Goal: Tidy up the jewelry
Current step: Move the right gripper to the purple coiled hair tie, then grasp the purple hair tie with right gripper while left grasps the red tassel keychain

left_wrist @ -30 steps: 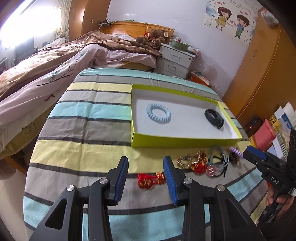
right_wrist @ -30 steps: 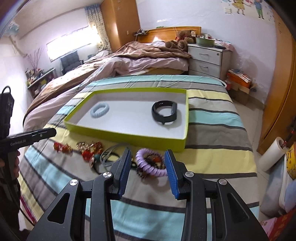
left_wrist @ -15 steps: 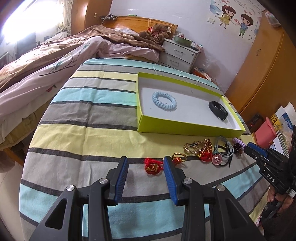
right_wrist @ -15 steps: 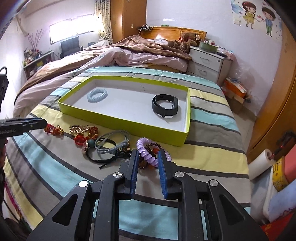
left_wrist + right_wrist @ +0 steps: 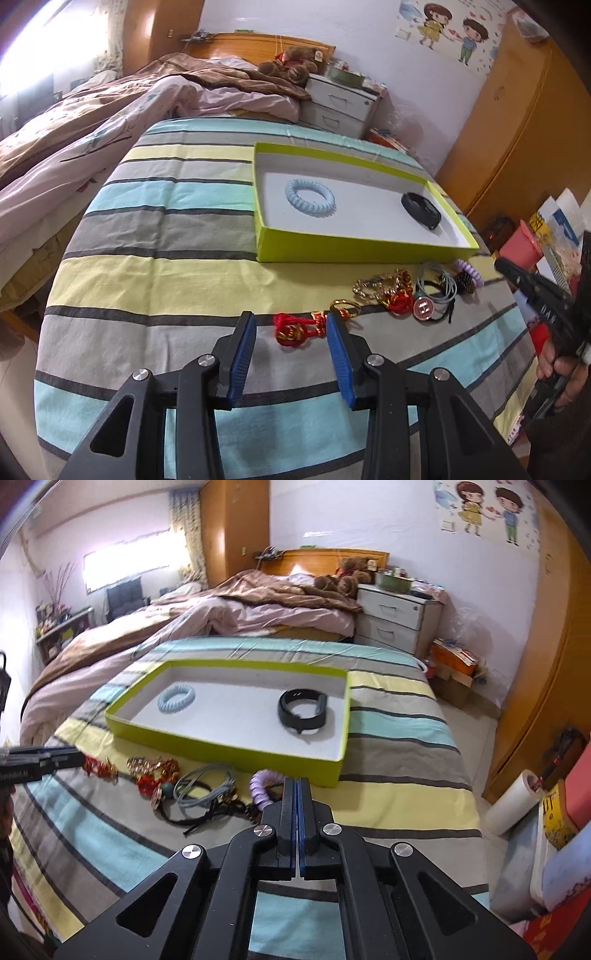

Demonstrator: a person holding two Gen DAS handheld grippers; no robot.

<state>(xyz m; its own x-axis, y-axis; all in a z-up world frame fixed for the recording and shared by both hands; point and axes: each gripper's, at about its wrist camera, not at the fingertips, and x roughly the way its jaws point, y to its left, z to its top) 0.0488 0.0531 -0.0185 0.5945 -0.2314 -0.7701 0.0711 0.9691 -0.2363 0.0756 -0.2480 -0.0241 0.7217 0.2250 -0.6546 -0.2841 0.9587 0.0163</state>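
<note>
The right gripper [image 5: 297, 794] has its jaws pressed fully together, pads meeting with no gap. Their tips sit right at the purple spiral hair tie [image 5: 259, 788], which curls up just left of them. Whether a loop of it is pinched between the pads cannot be told, since the jaws hide that spot.

The left gripper [image 5: 290, 332] has its jaws standing wide apart with nothing gripped. They hover over the striped bedspread [image 5: 166, 229], and the red knotted charm [image 5: 295, 328] lies on the cloth in the gap between the blue pads, untouched as far as can be seen.

Just beyond, more jewelry lies loose in a row on the bedspread: a gold ring [image 5: 345, 305], a gold chain tangled with red cord [image 5: 386, 290], and grey and black cords [image 5: 207, 794] looped together with a round pendant [image 5: 423, 307].

Farther out sits a shallow lime-green tray [image 5: 229, 751] with a white floor. Inside it, well apart, lie a pale blue spiral hair tie [image 5: 176, 698] toward one end and a black wristband [image 5: 306, 710] toward the other.
</note>
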